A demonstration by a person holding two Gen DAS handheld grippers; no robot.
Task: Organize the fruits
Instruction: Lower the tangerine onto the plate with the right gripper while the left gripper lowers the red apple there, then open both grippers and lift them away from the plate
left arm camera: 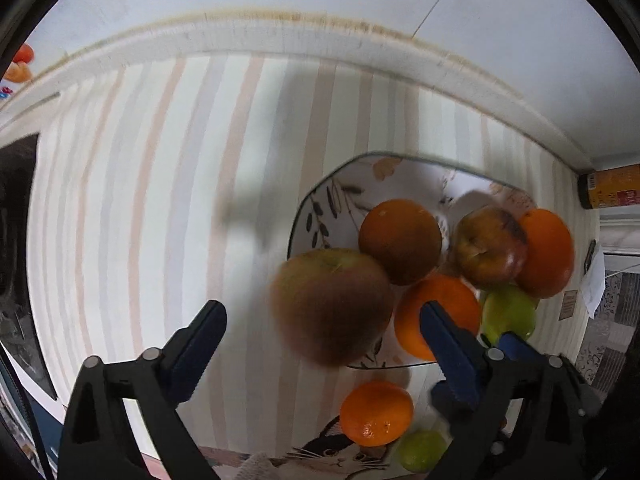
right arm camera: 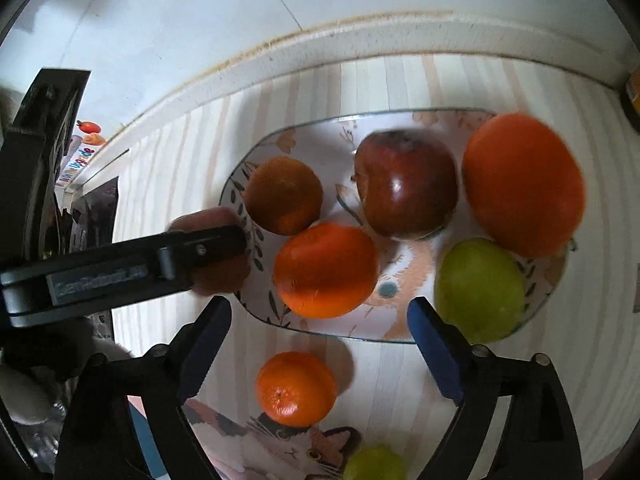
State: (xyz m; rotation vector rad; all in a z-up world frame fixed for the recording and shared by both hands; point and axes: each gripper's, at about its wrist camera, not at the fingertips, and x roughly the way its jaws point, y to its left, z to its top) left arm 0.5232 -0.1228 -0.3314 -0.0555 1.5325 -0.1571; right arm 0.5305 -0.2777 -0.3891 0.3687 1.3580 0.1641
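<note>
A patterned plate (left arm camera: 320, 196) (right arm camera: 240, 184) holds several oranges, a red apple (left arm camera: 490, 246) (right arm camera: 406, 186) and a green fruit (left arm camera: 508, 312) (right arm camera: 478, 290). A blurred reddish-green apple (left arm camera: 332, 306) (right arm camera: 208, 216) is at the plate's left rim, between the open jaws of my left gripper (left arm camera: 320, 344) (right arm camera: 200, 256); whether it rests on the rim I cannot tell. My right gripper (right arm camera: 320, 328) is open and empty above the plate's near edge. A small orange (left arm camera: 376, 414) (right arm camera: 296, 388) and a small green fruit (left arm camera: 422, 450) (right arm camera: 374, 462) lie on the table in front of the plate.
The striped tablecloth (left arm camera: 160, 200) runs to a white wall ledge (left arm camera: 280, 40). A cat-print mat (right arm camera: 280, 448) lies at the near edge. A yellow can (left arm camera: 610, 186) stands at the right. Dark objects (left arm camera: 16, 220) sit at the left.
</note>
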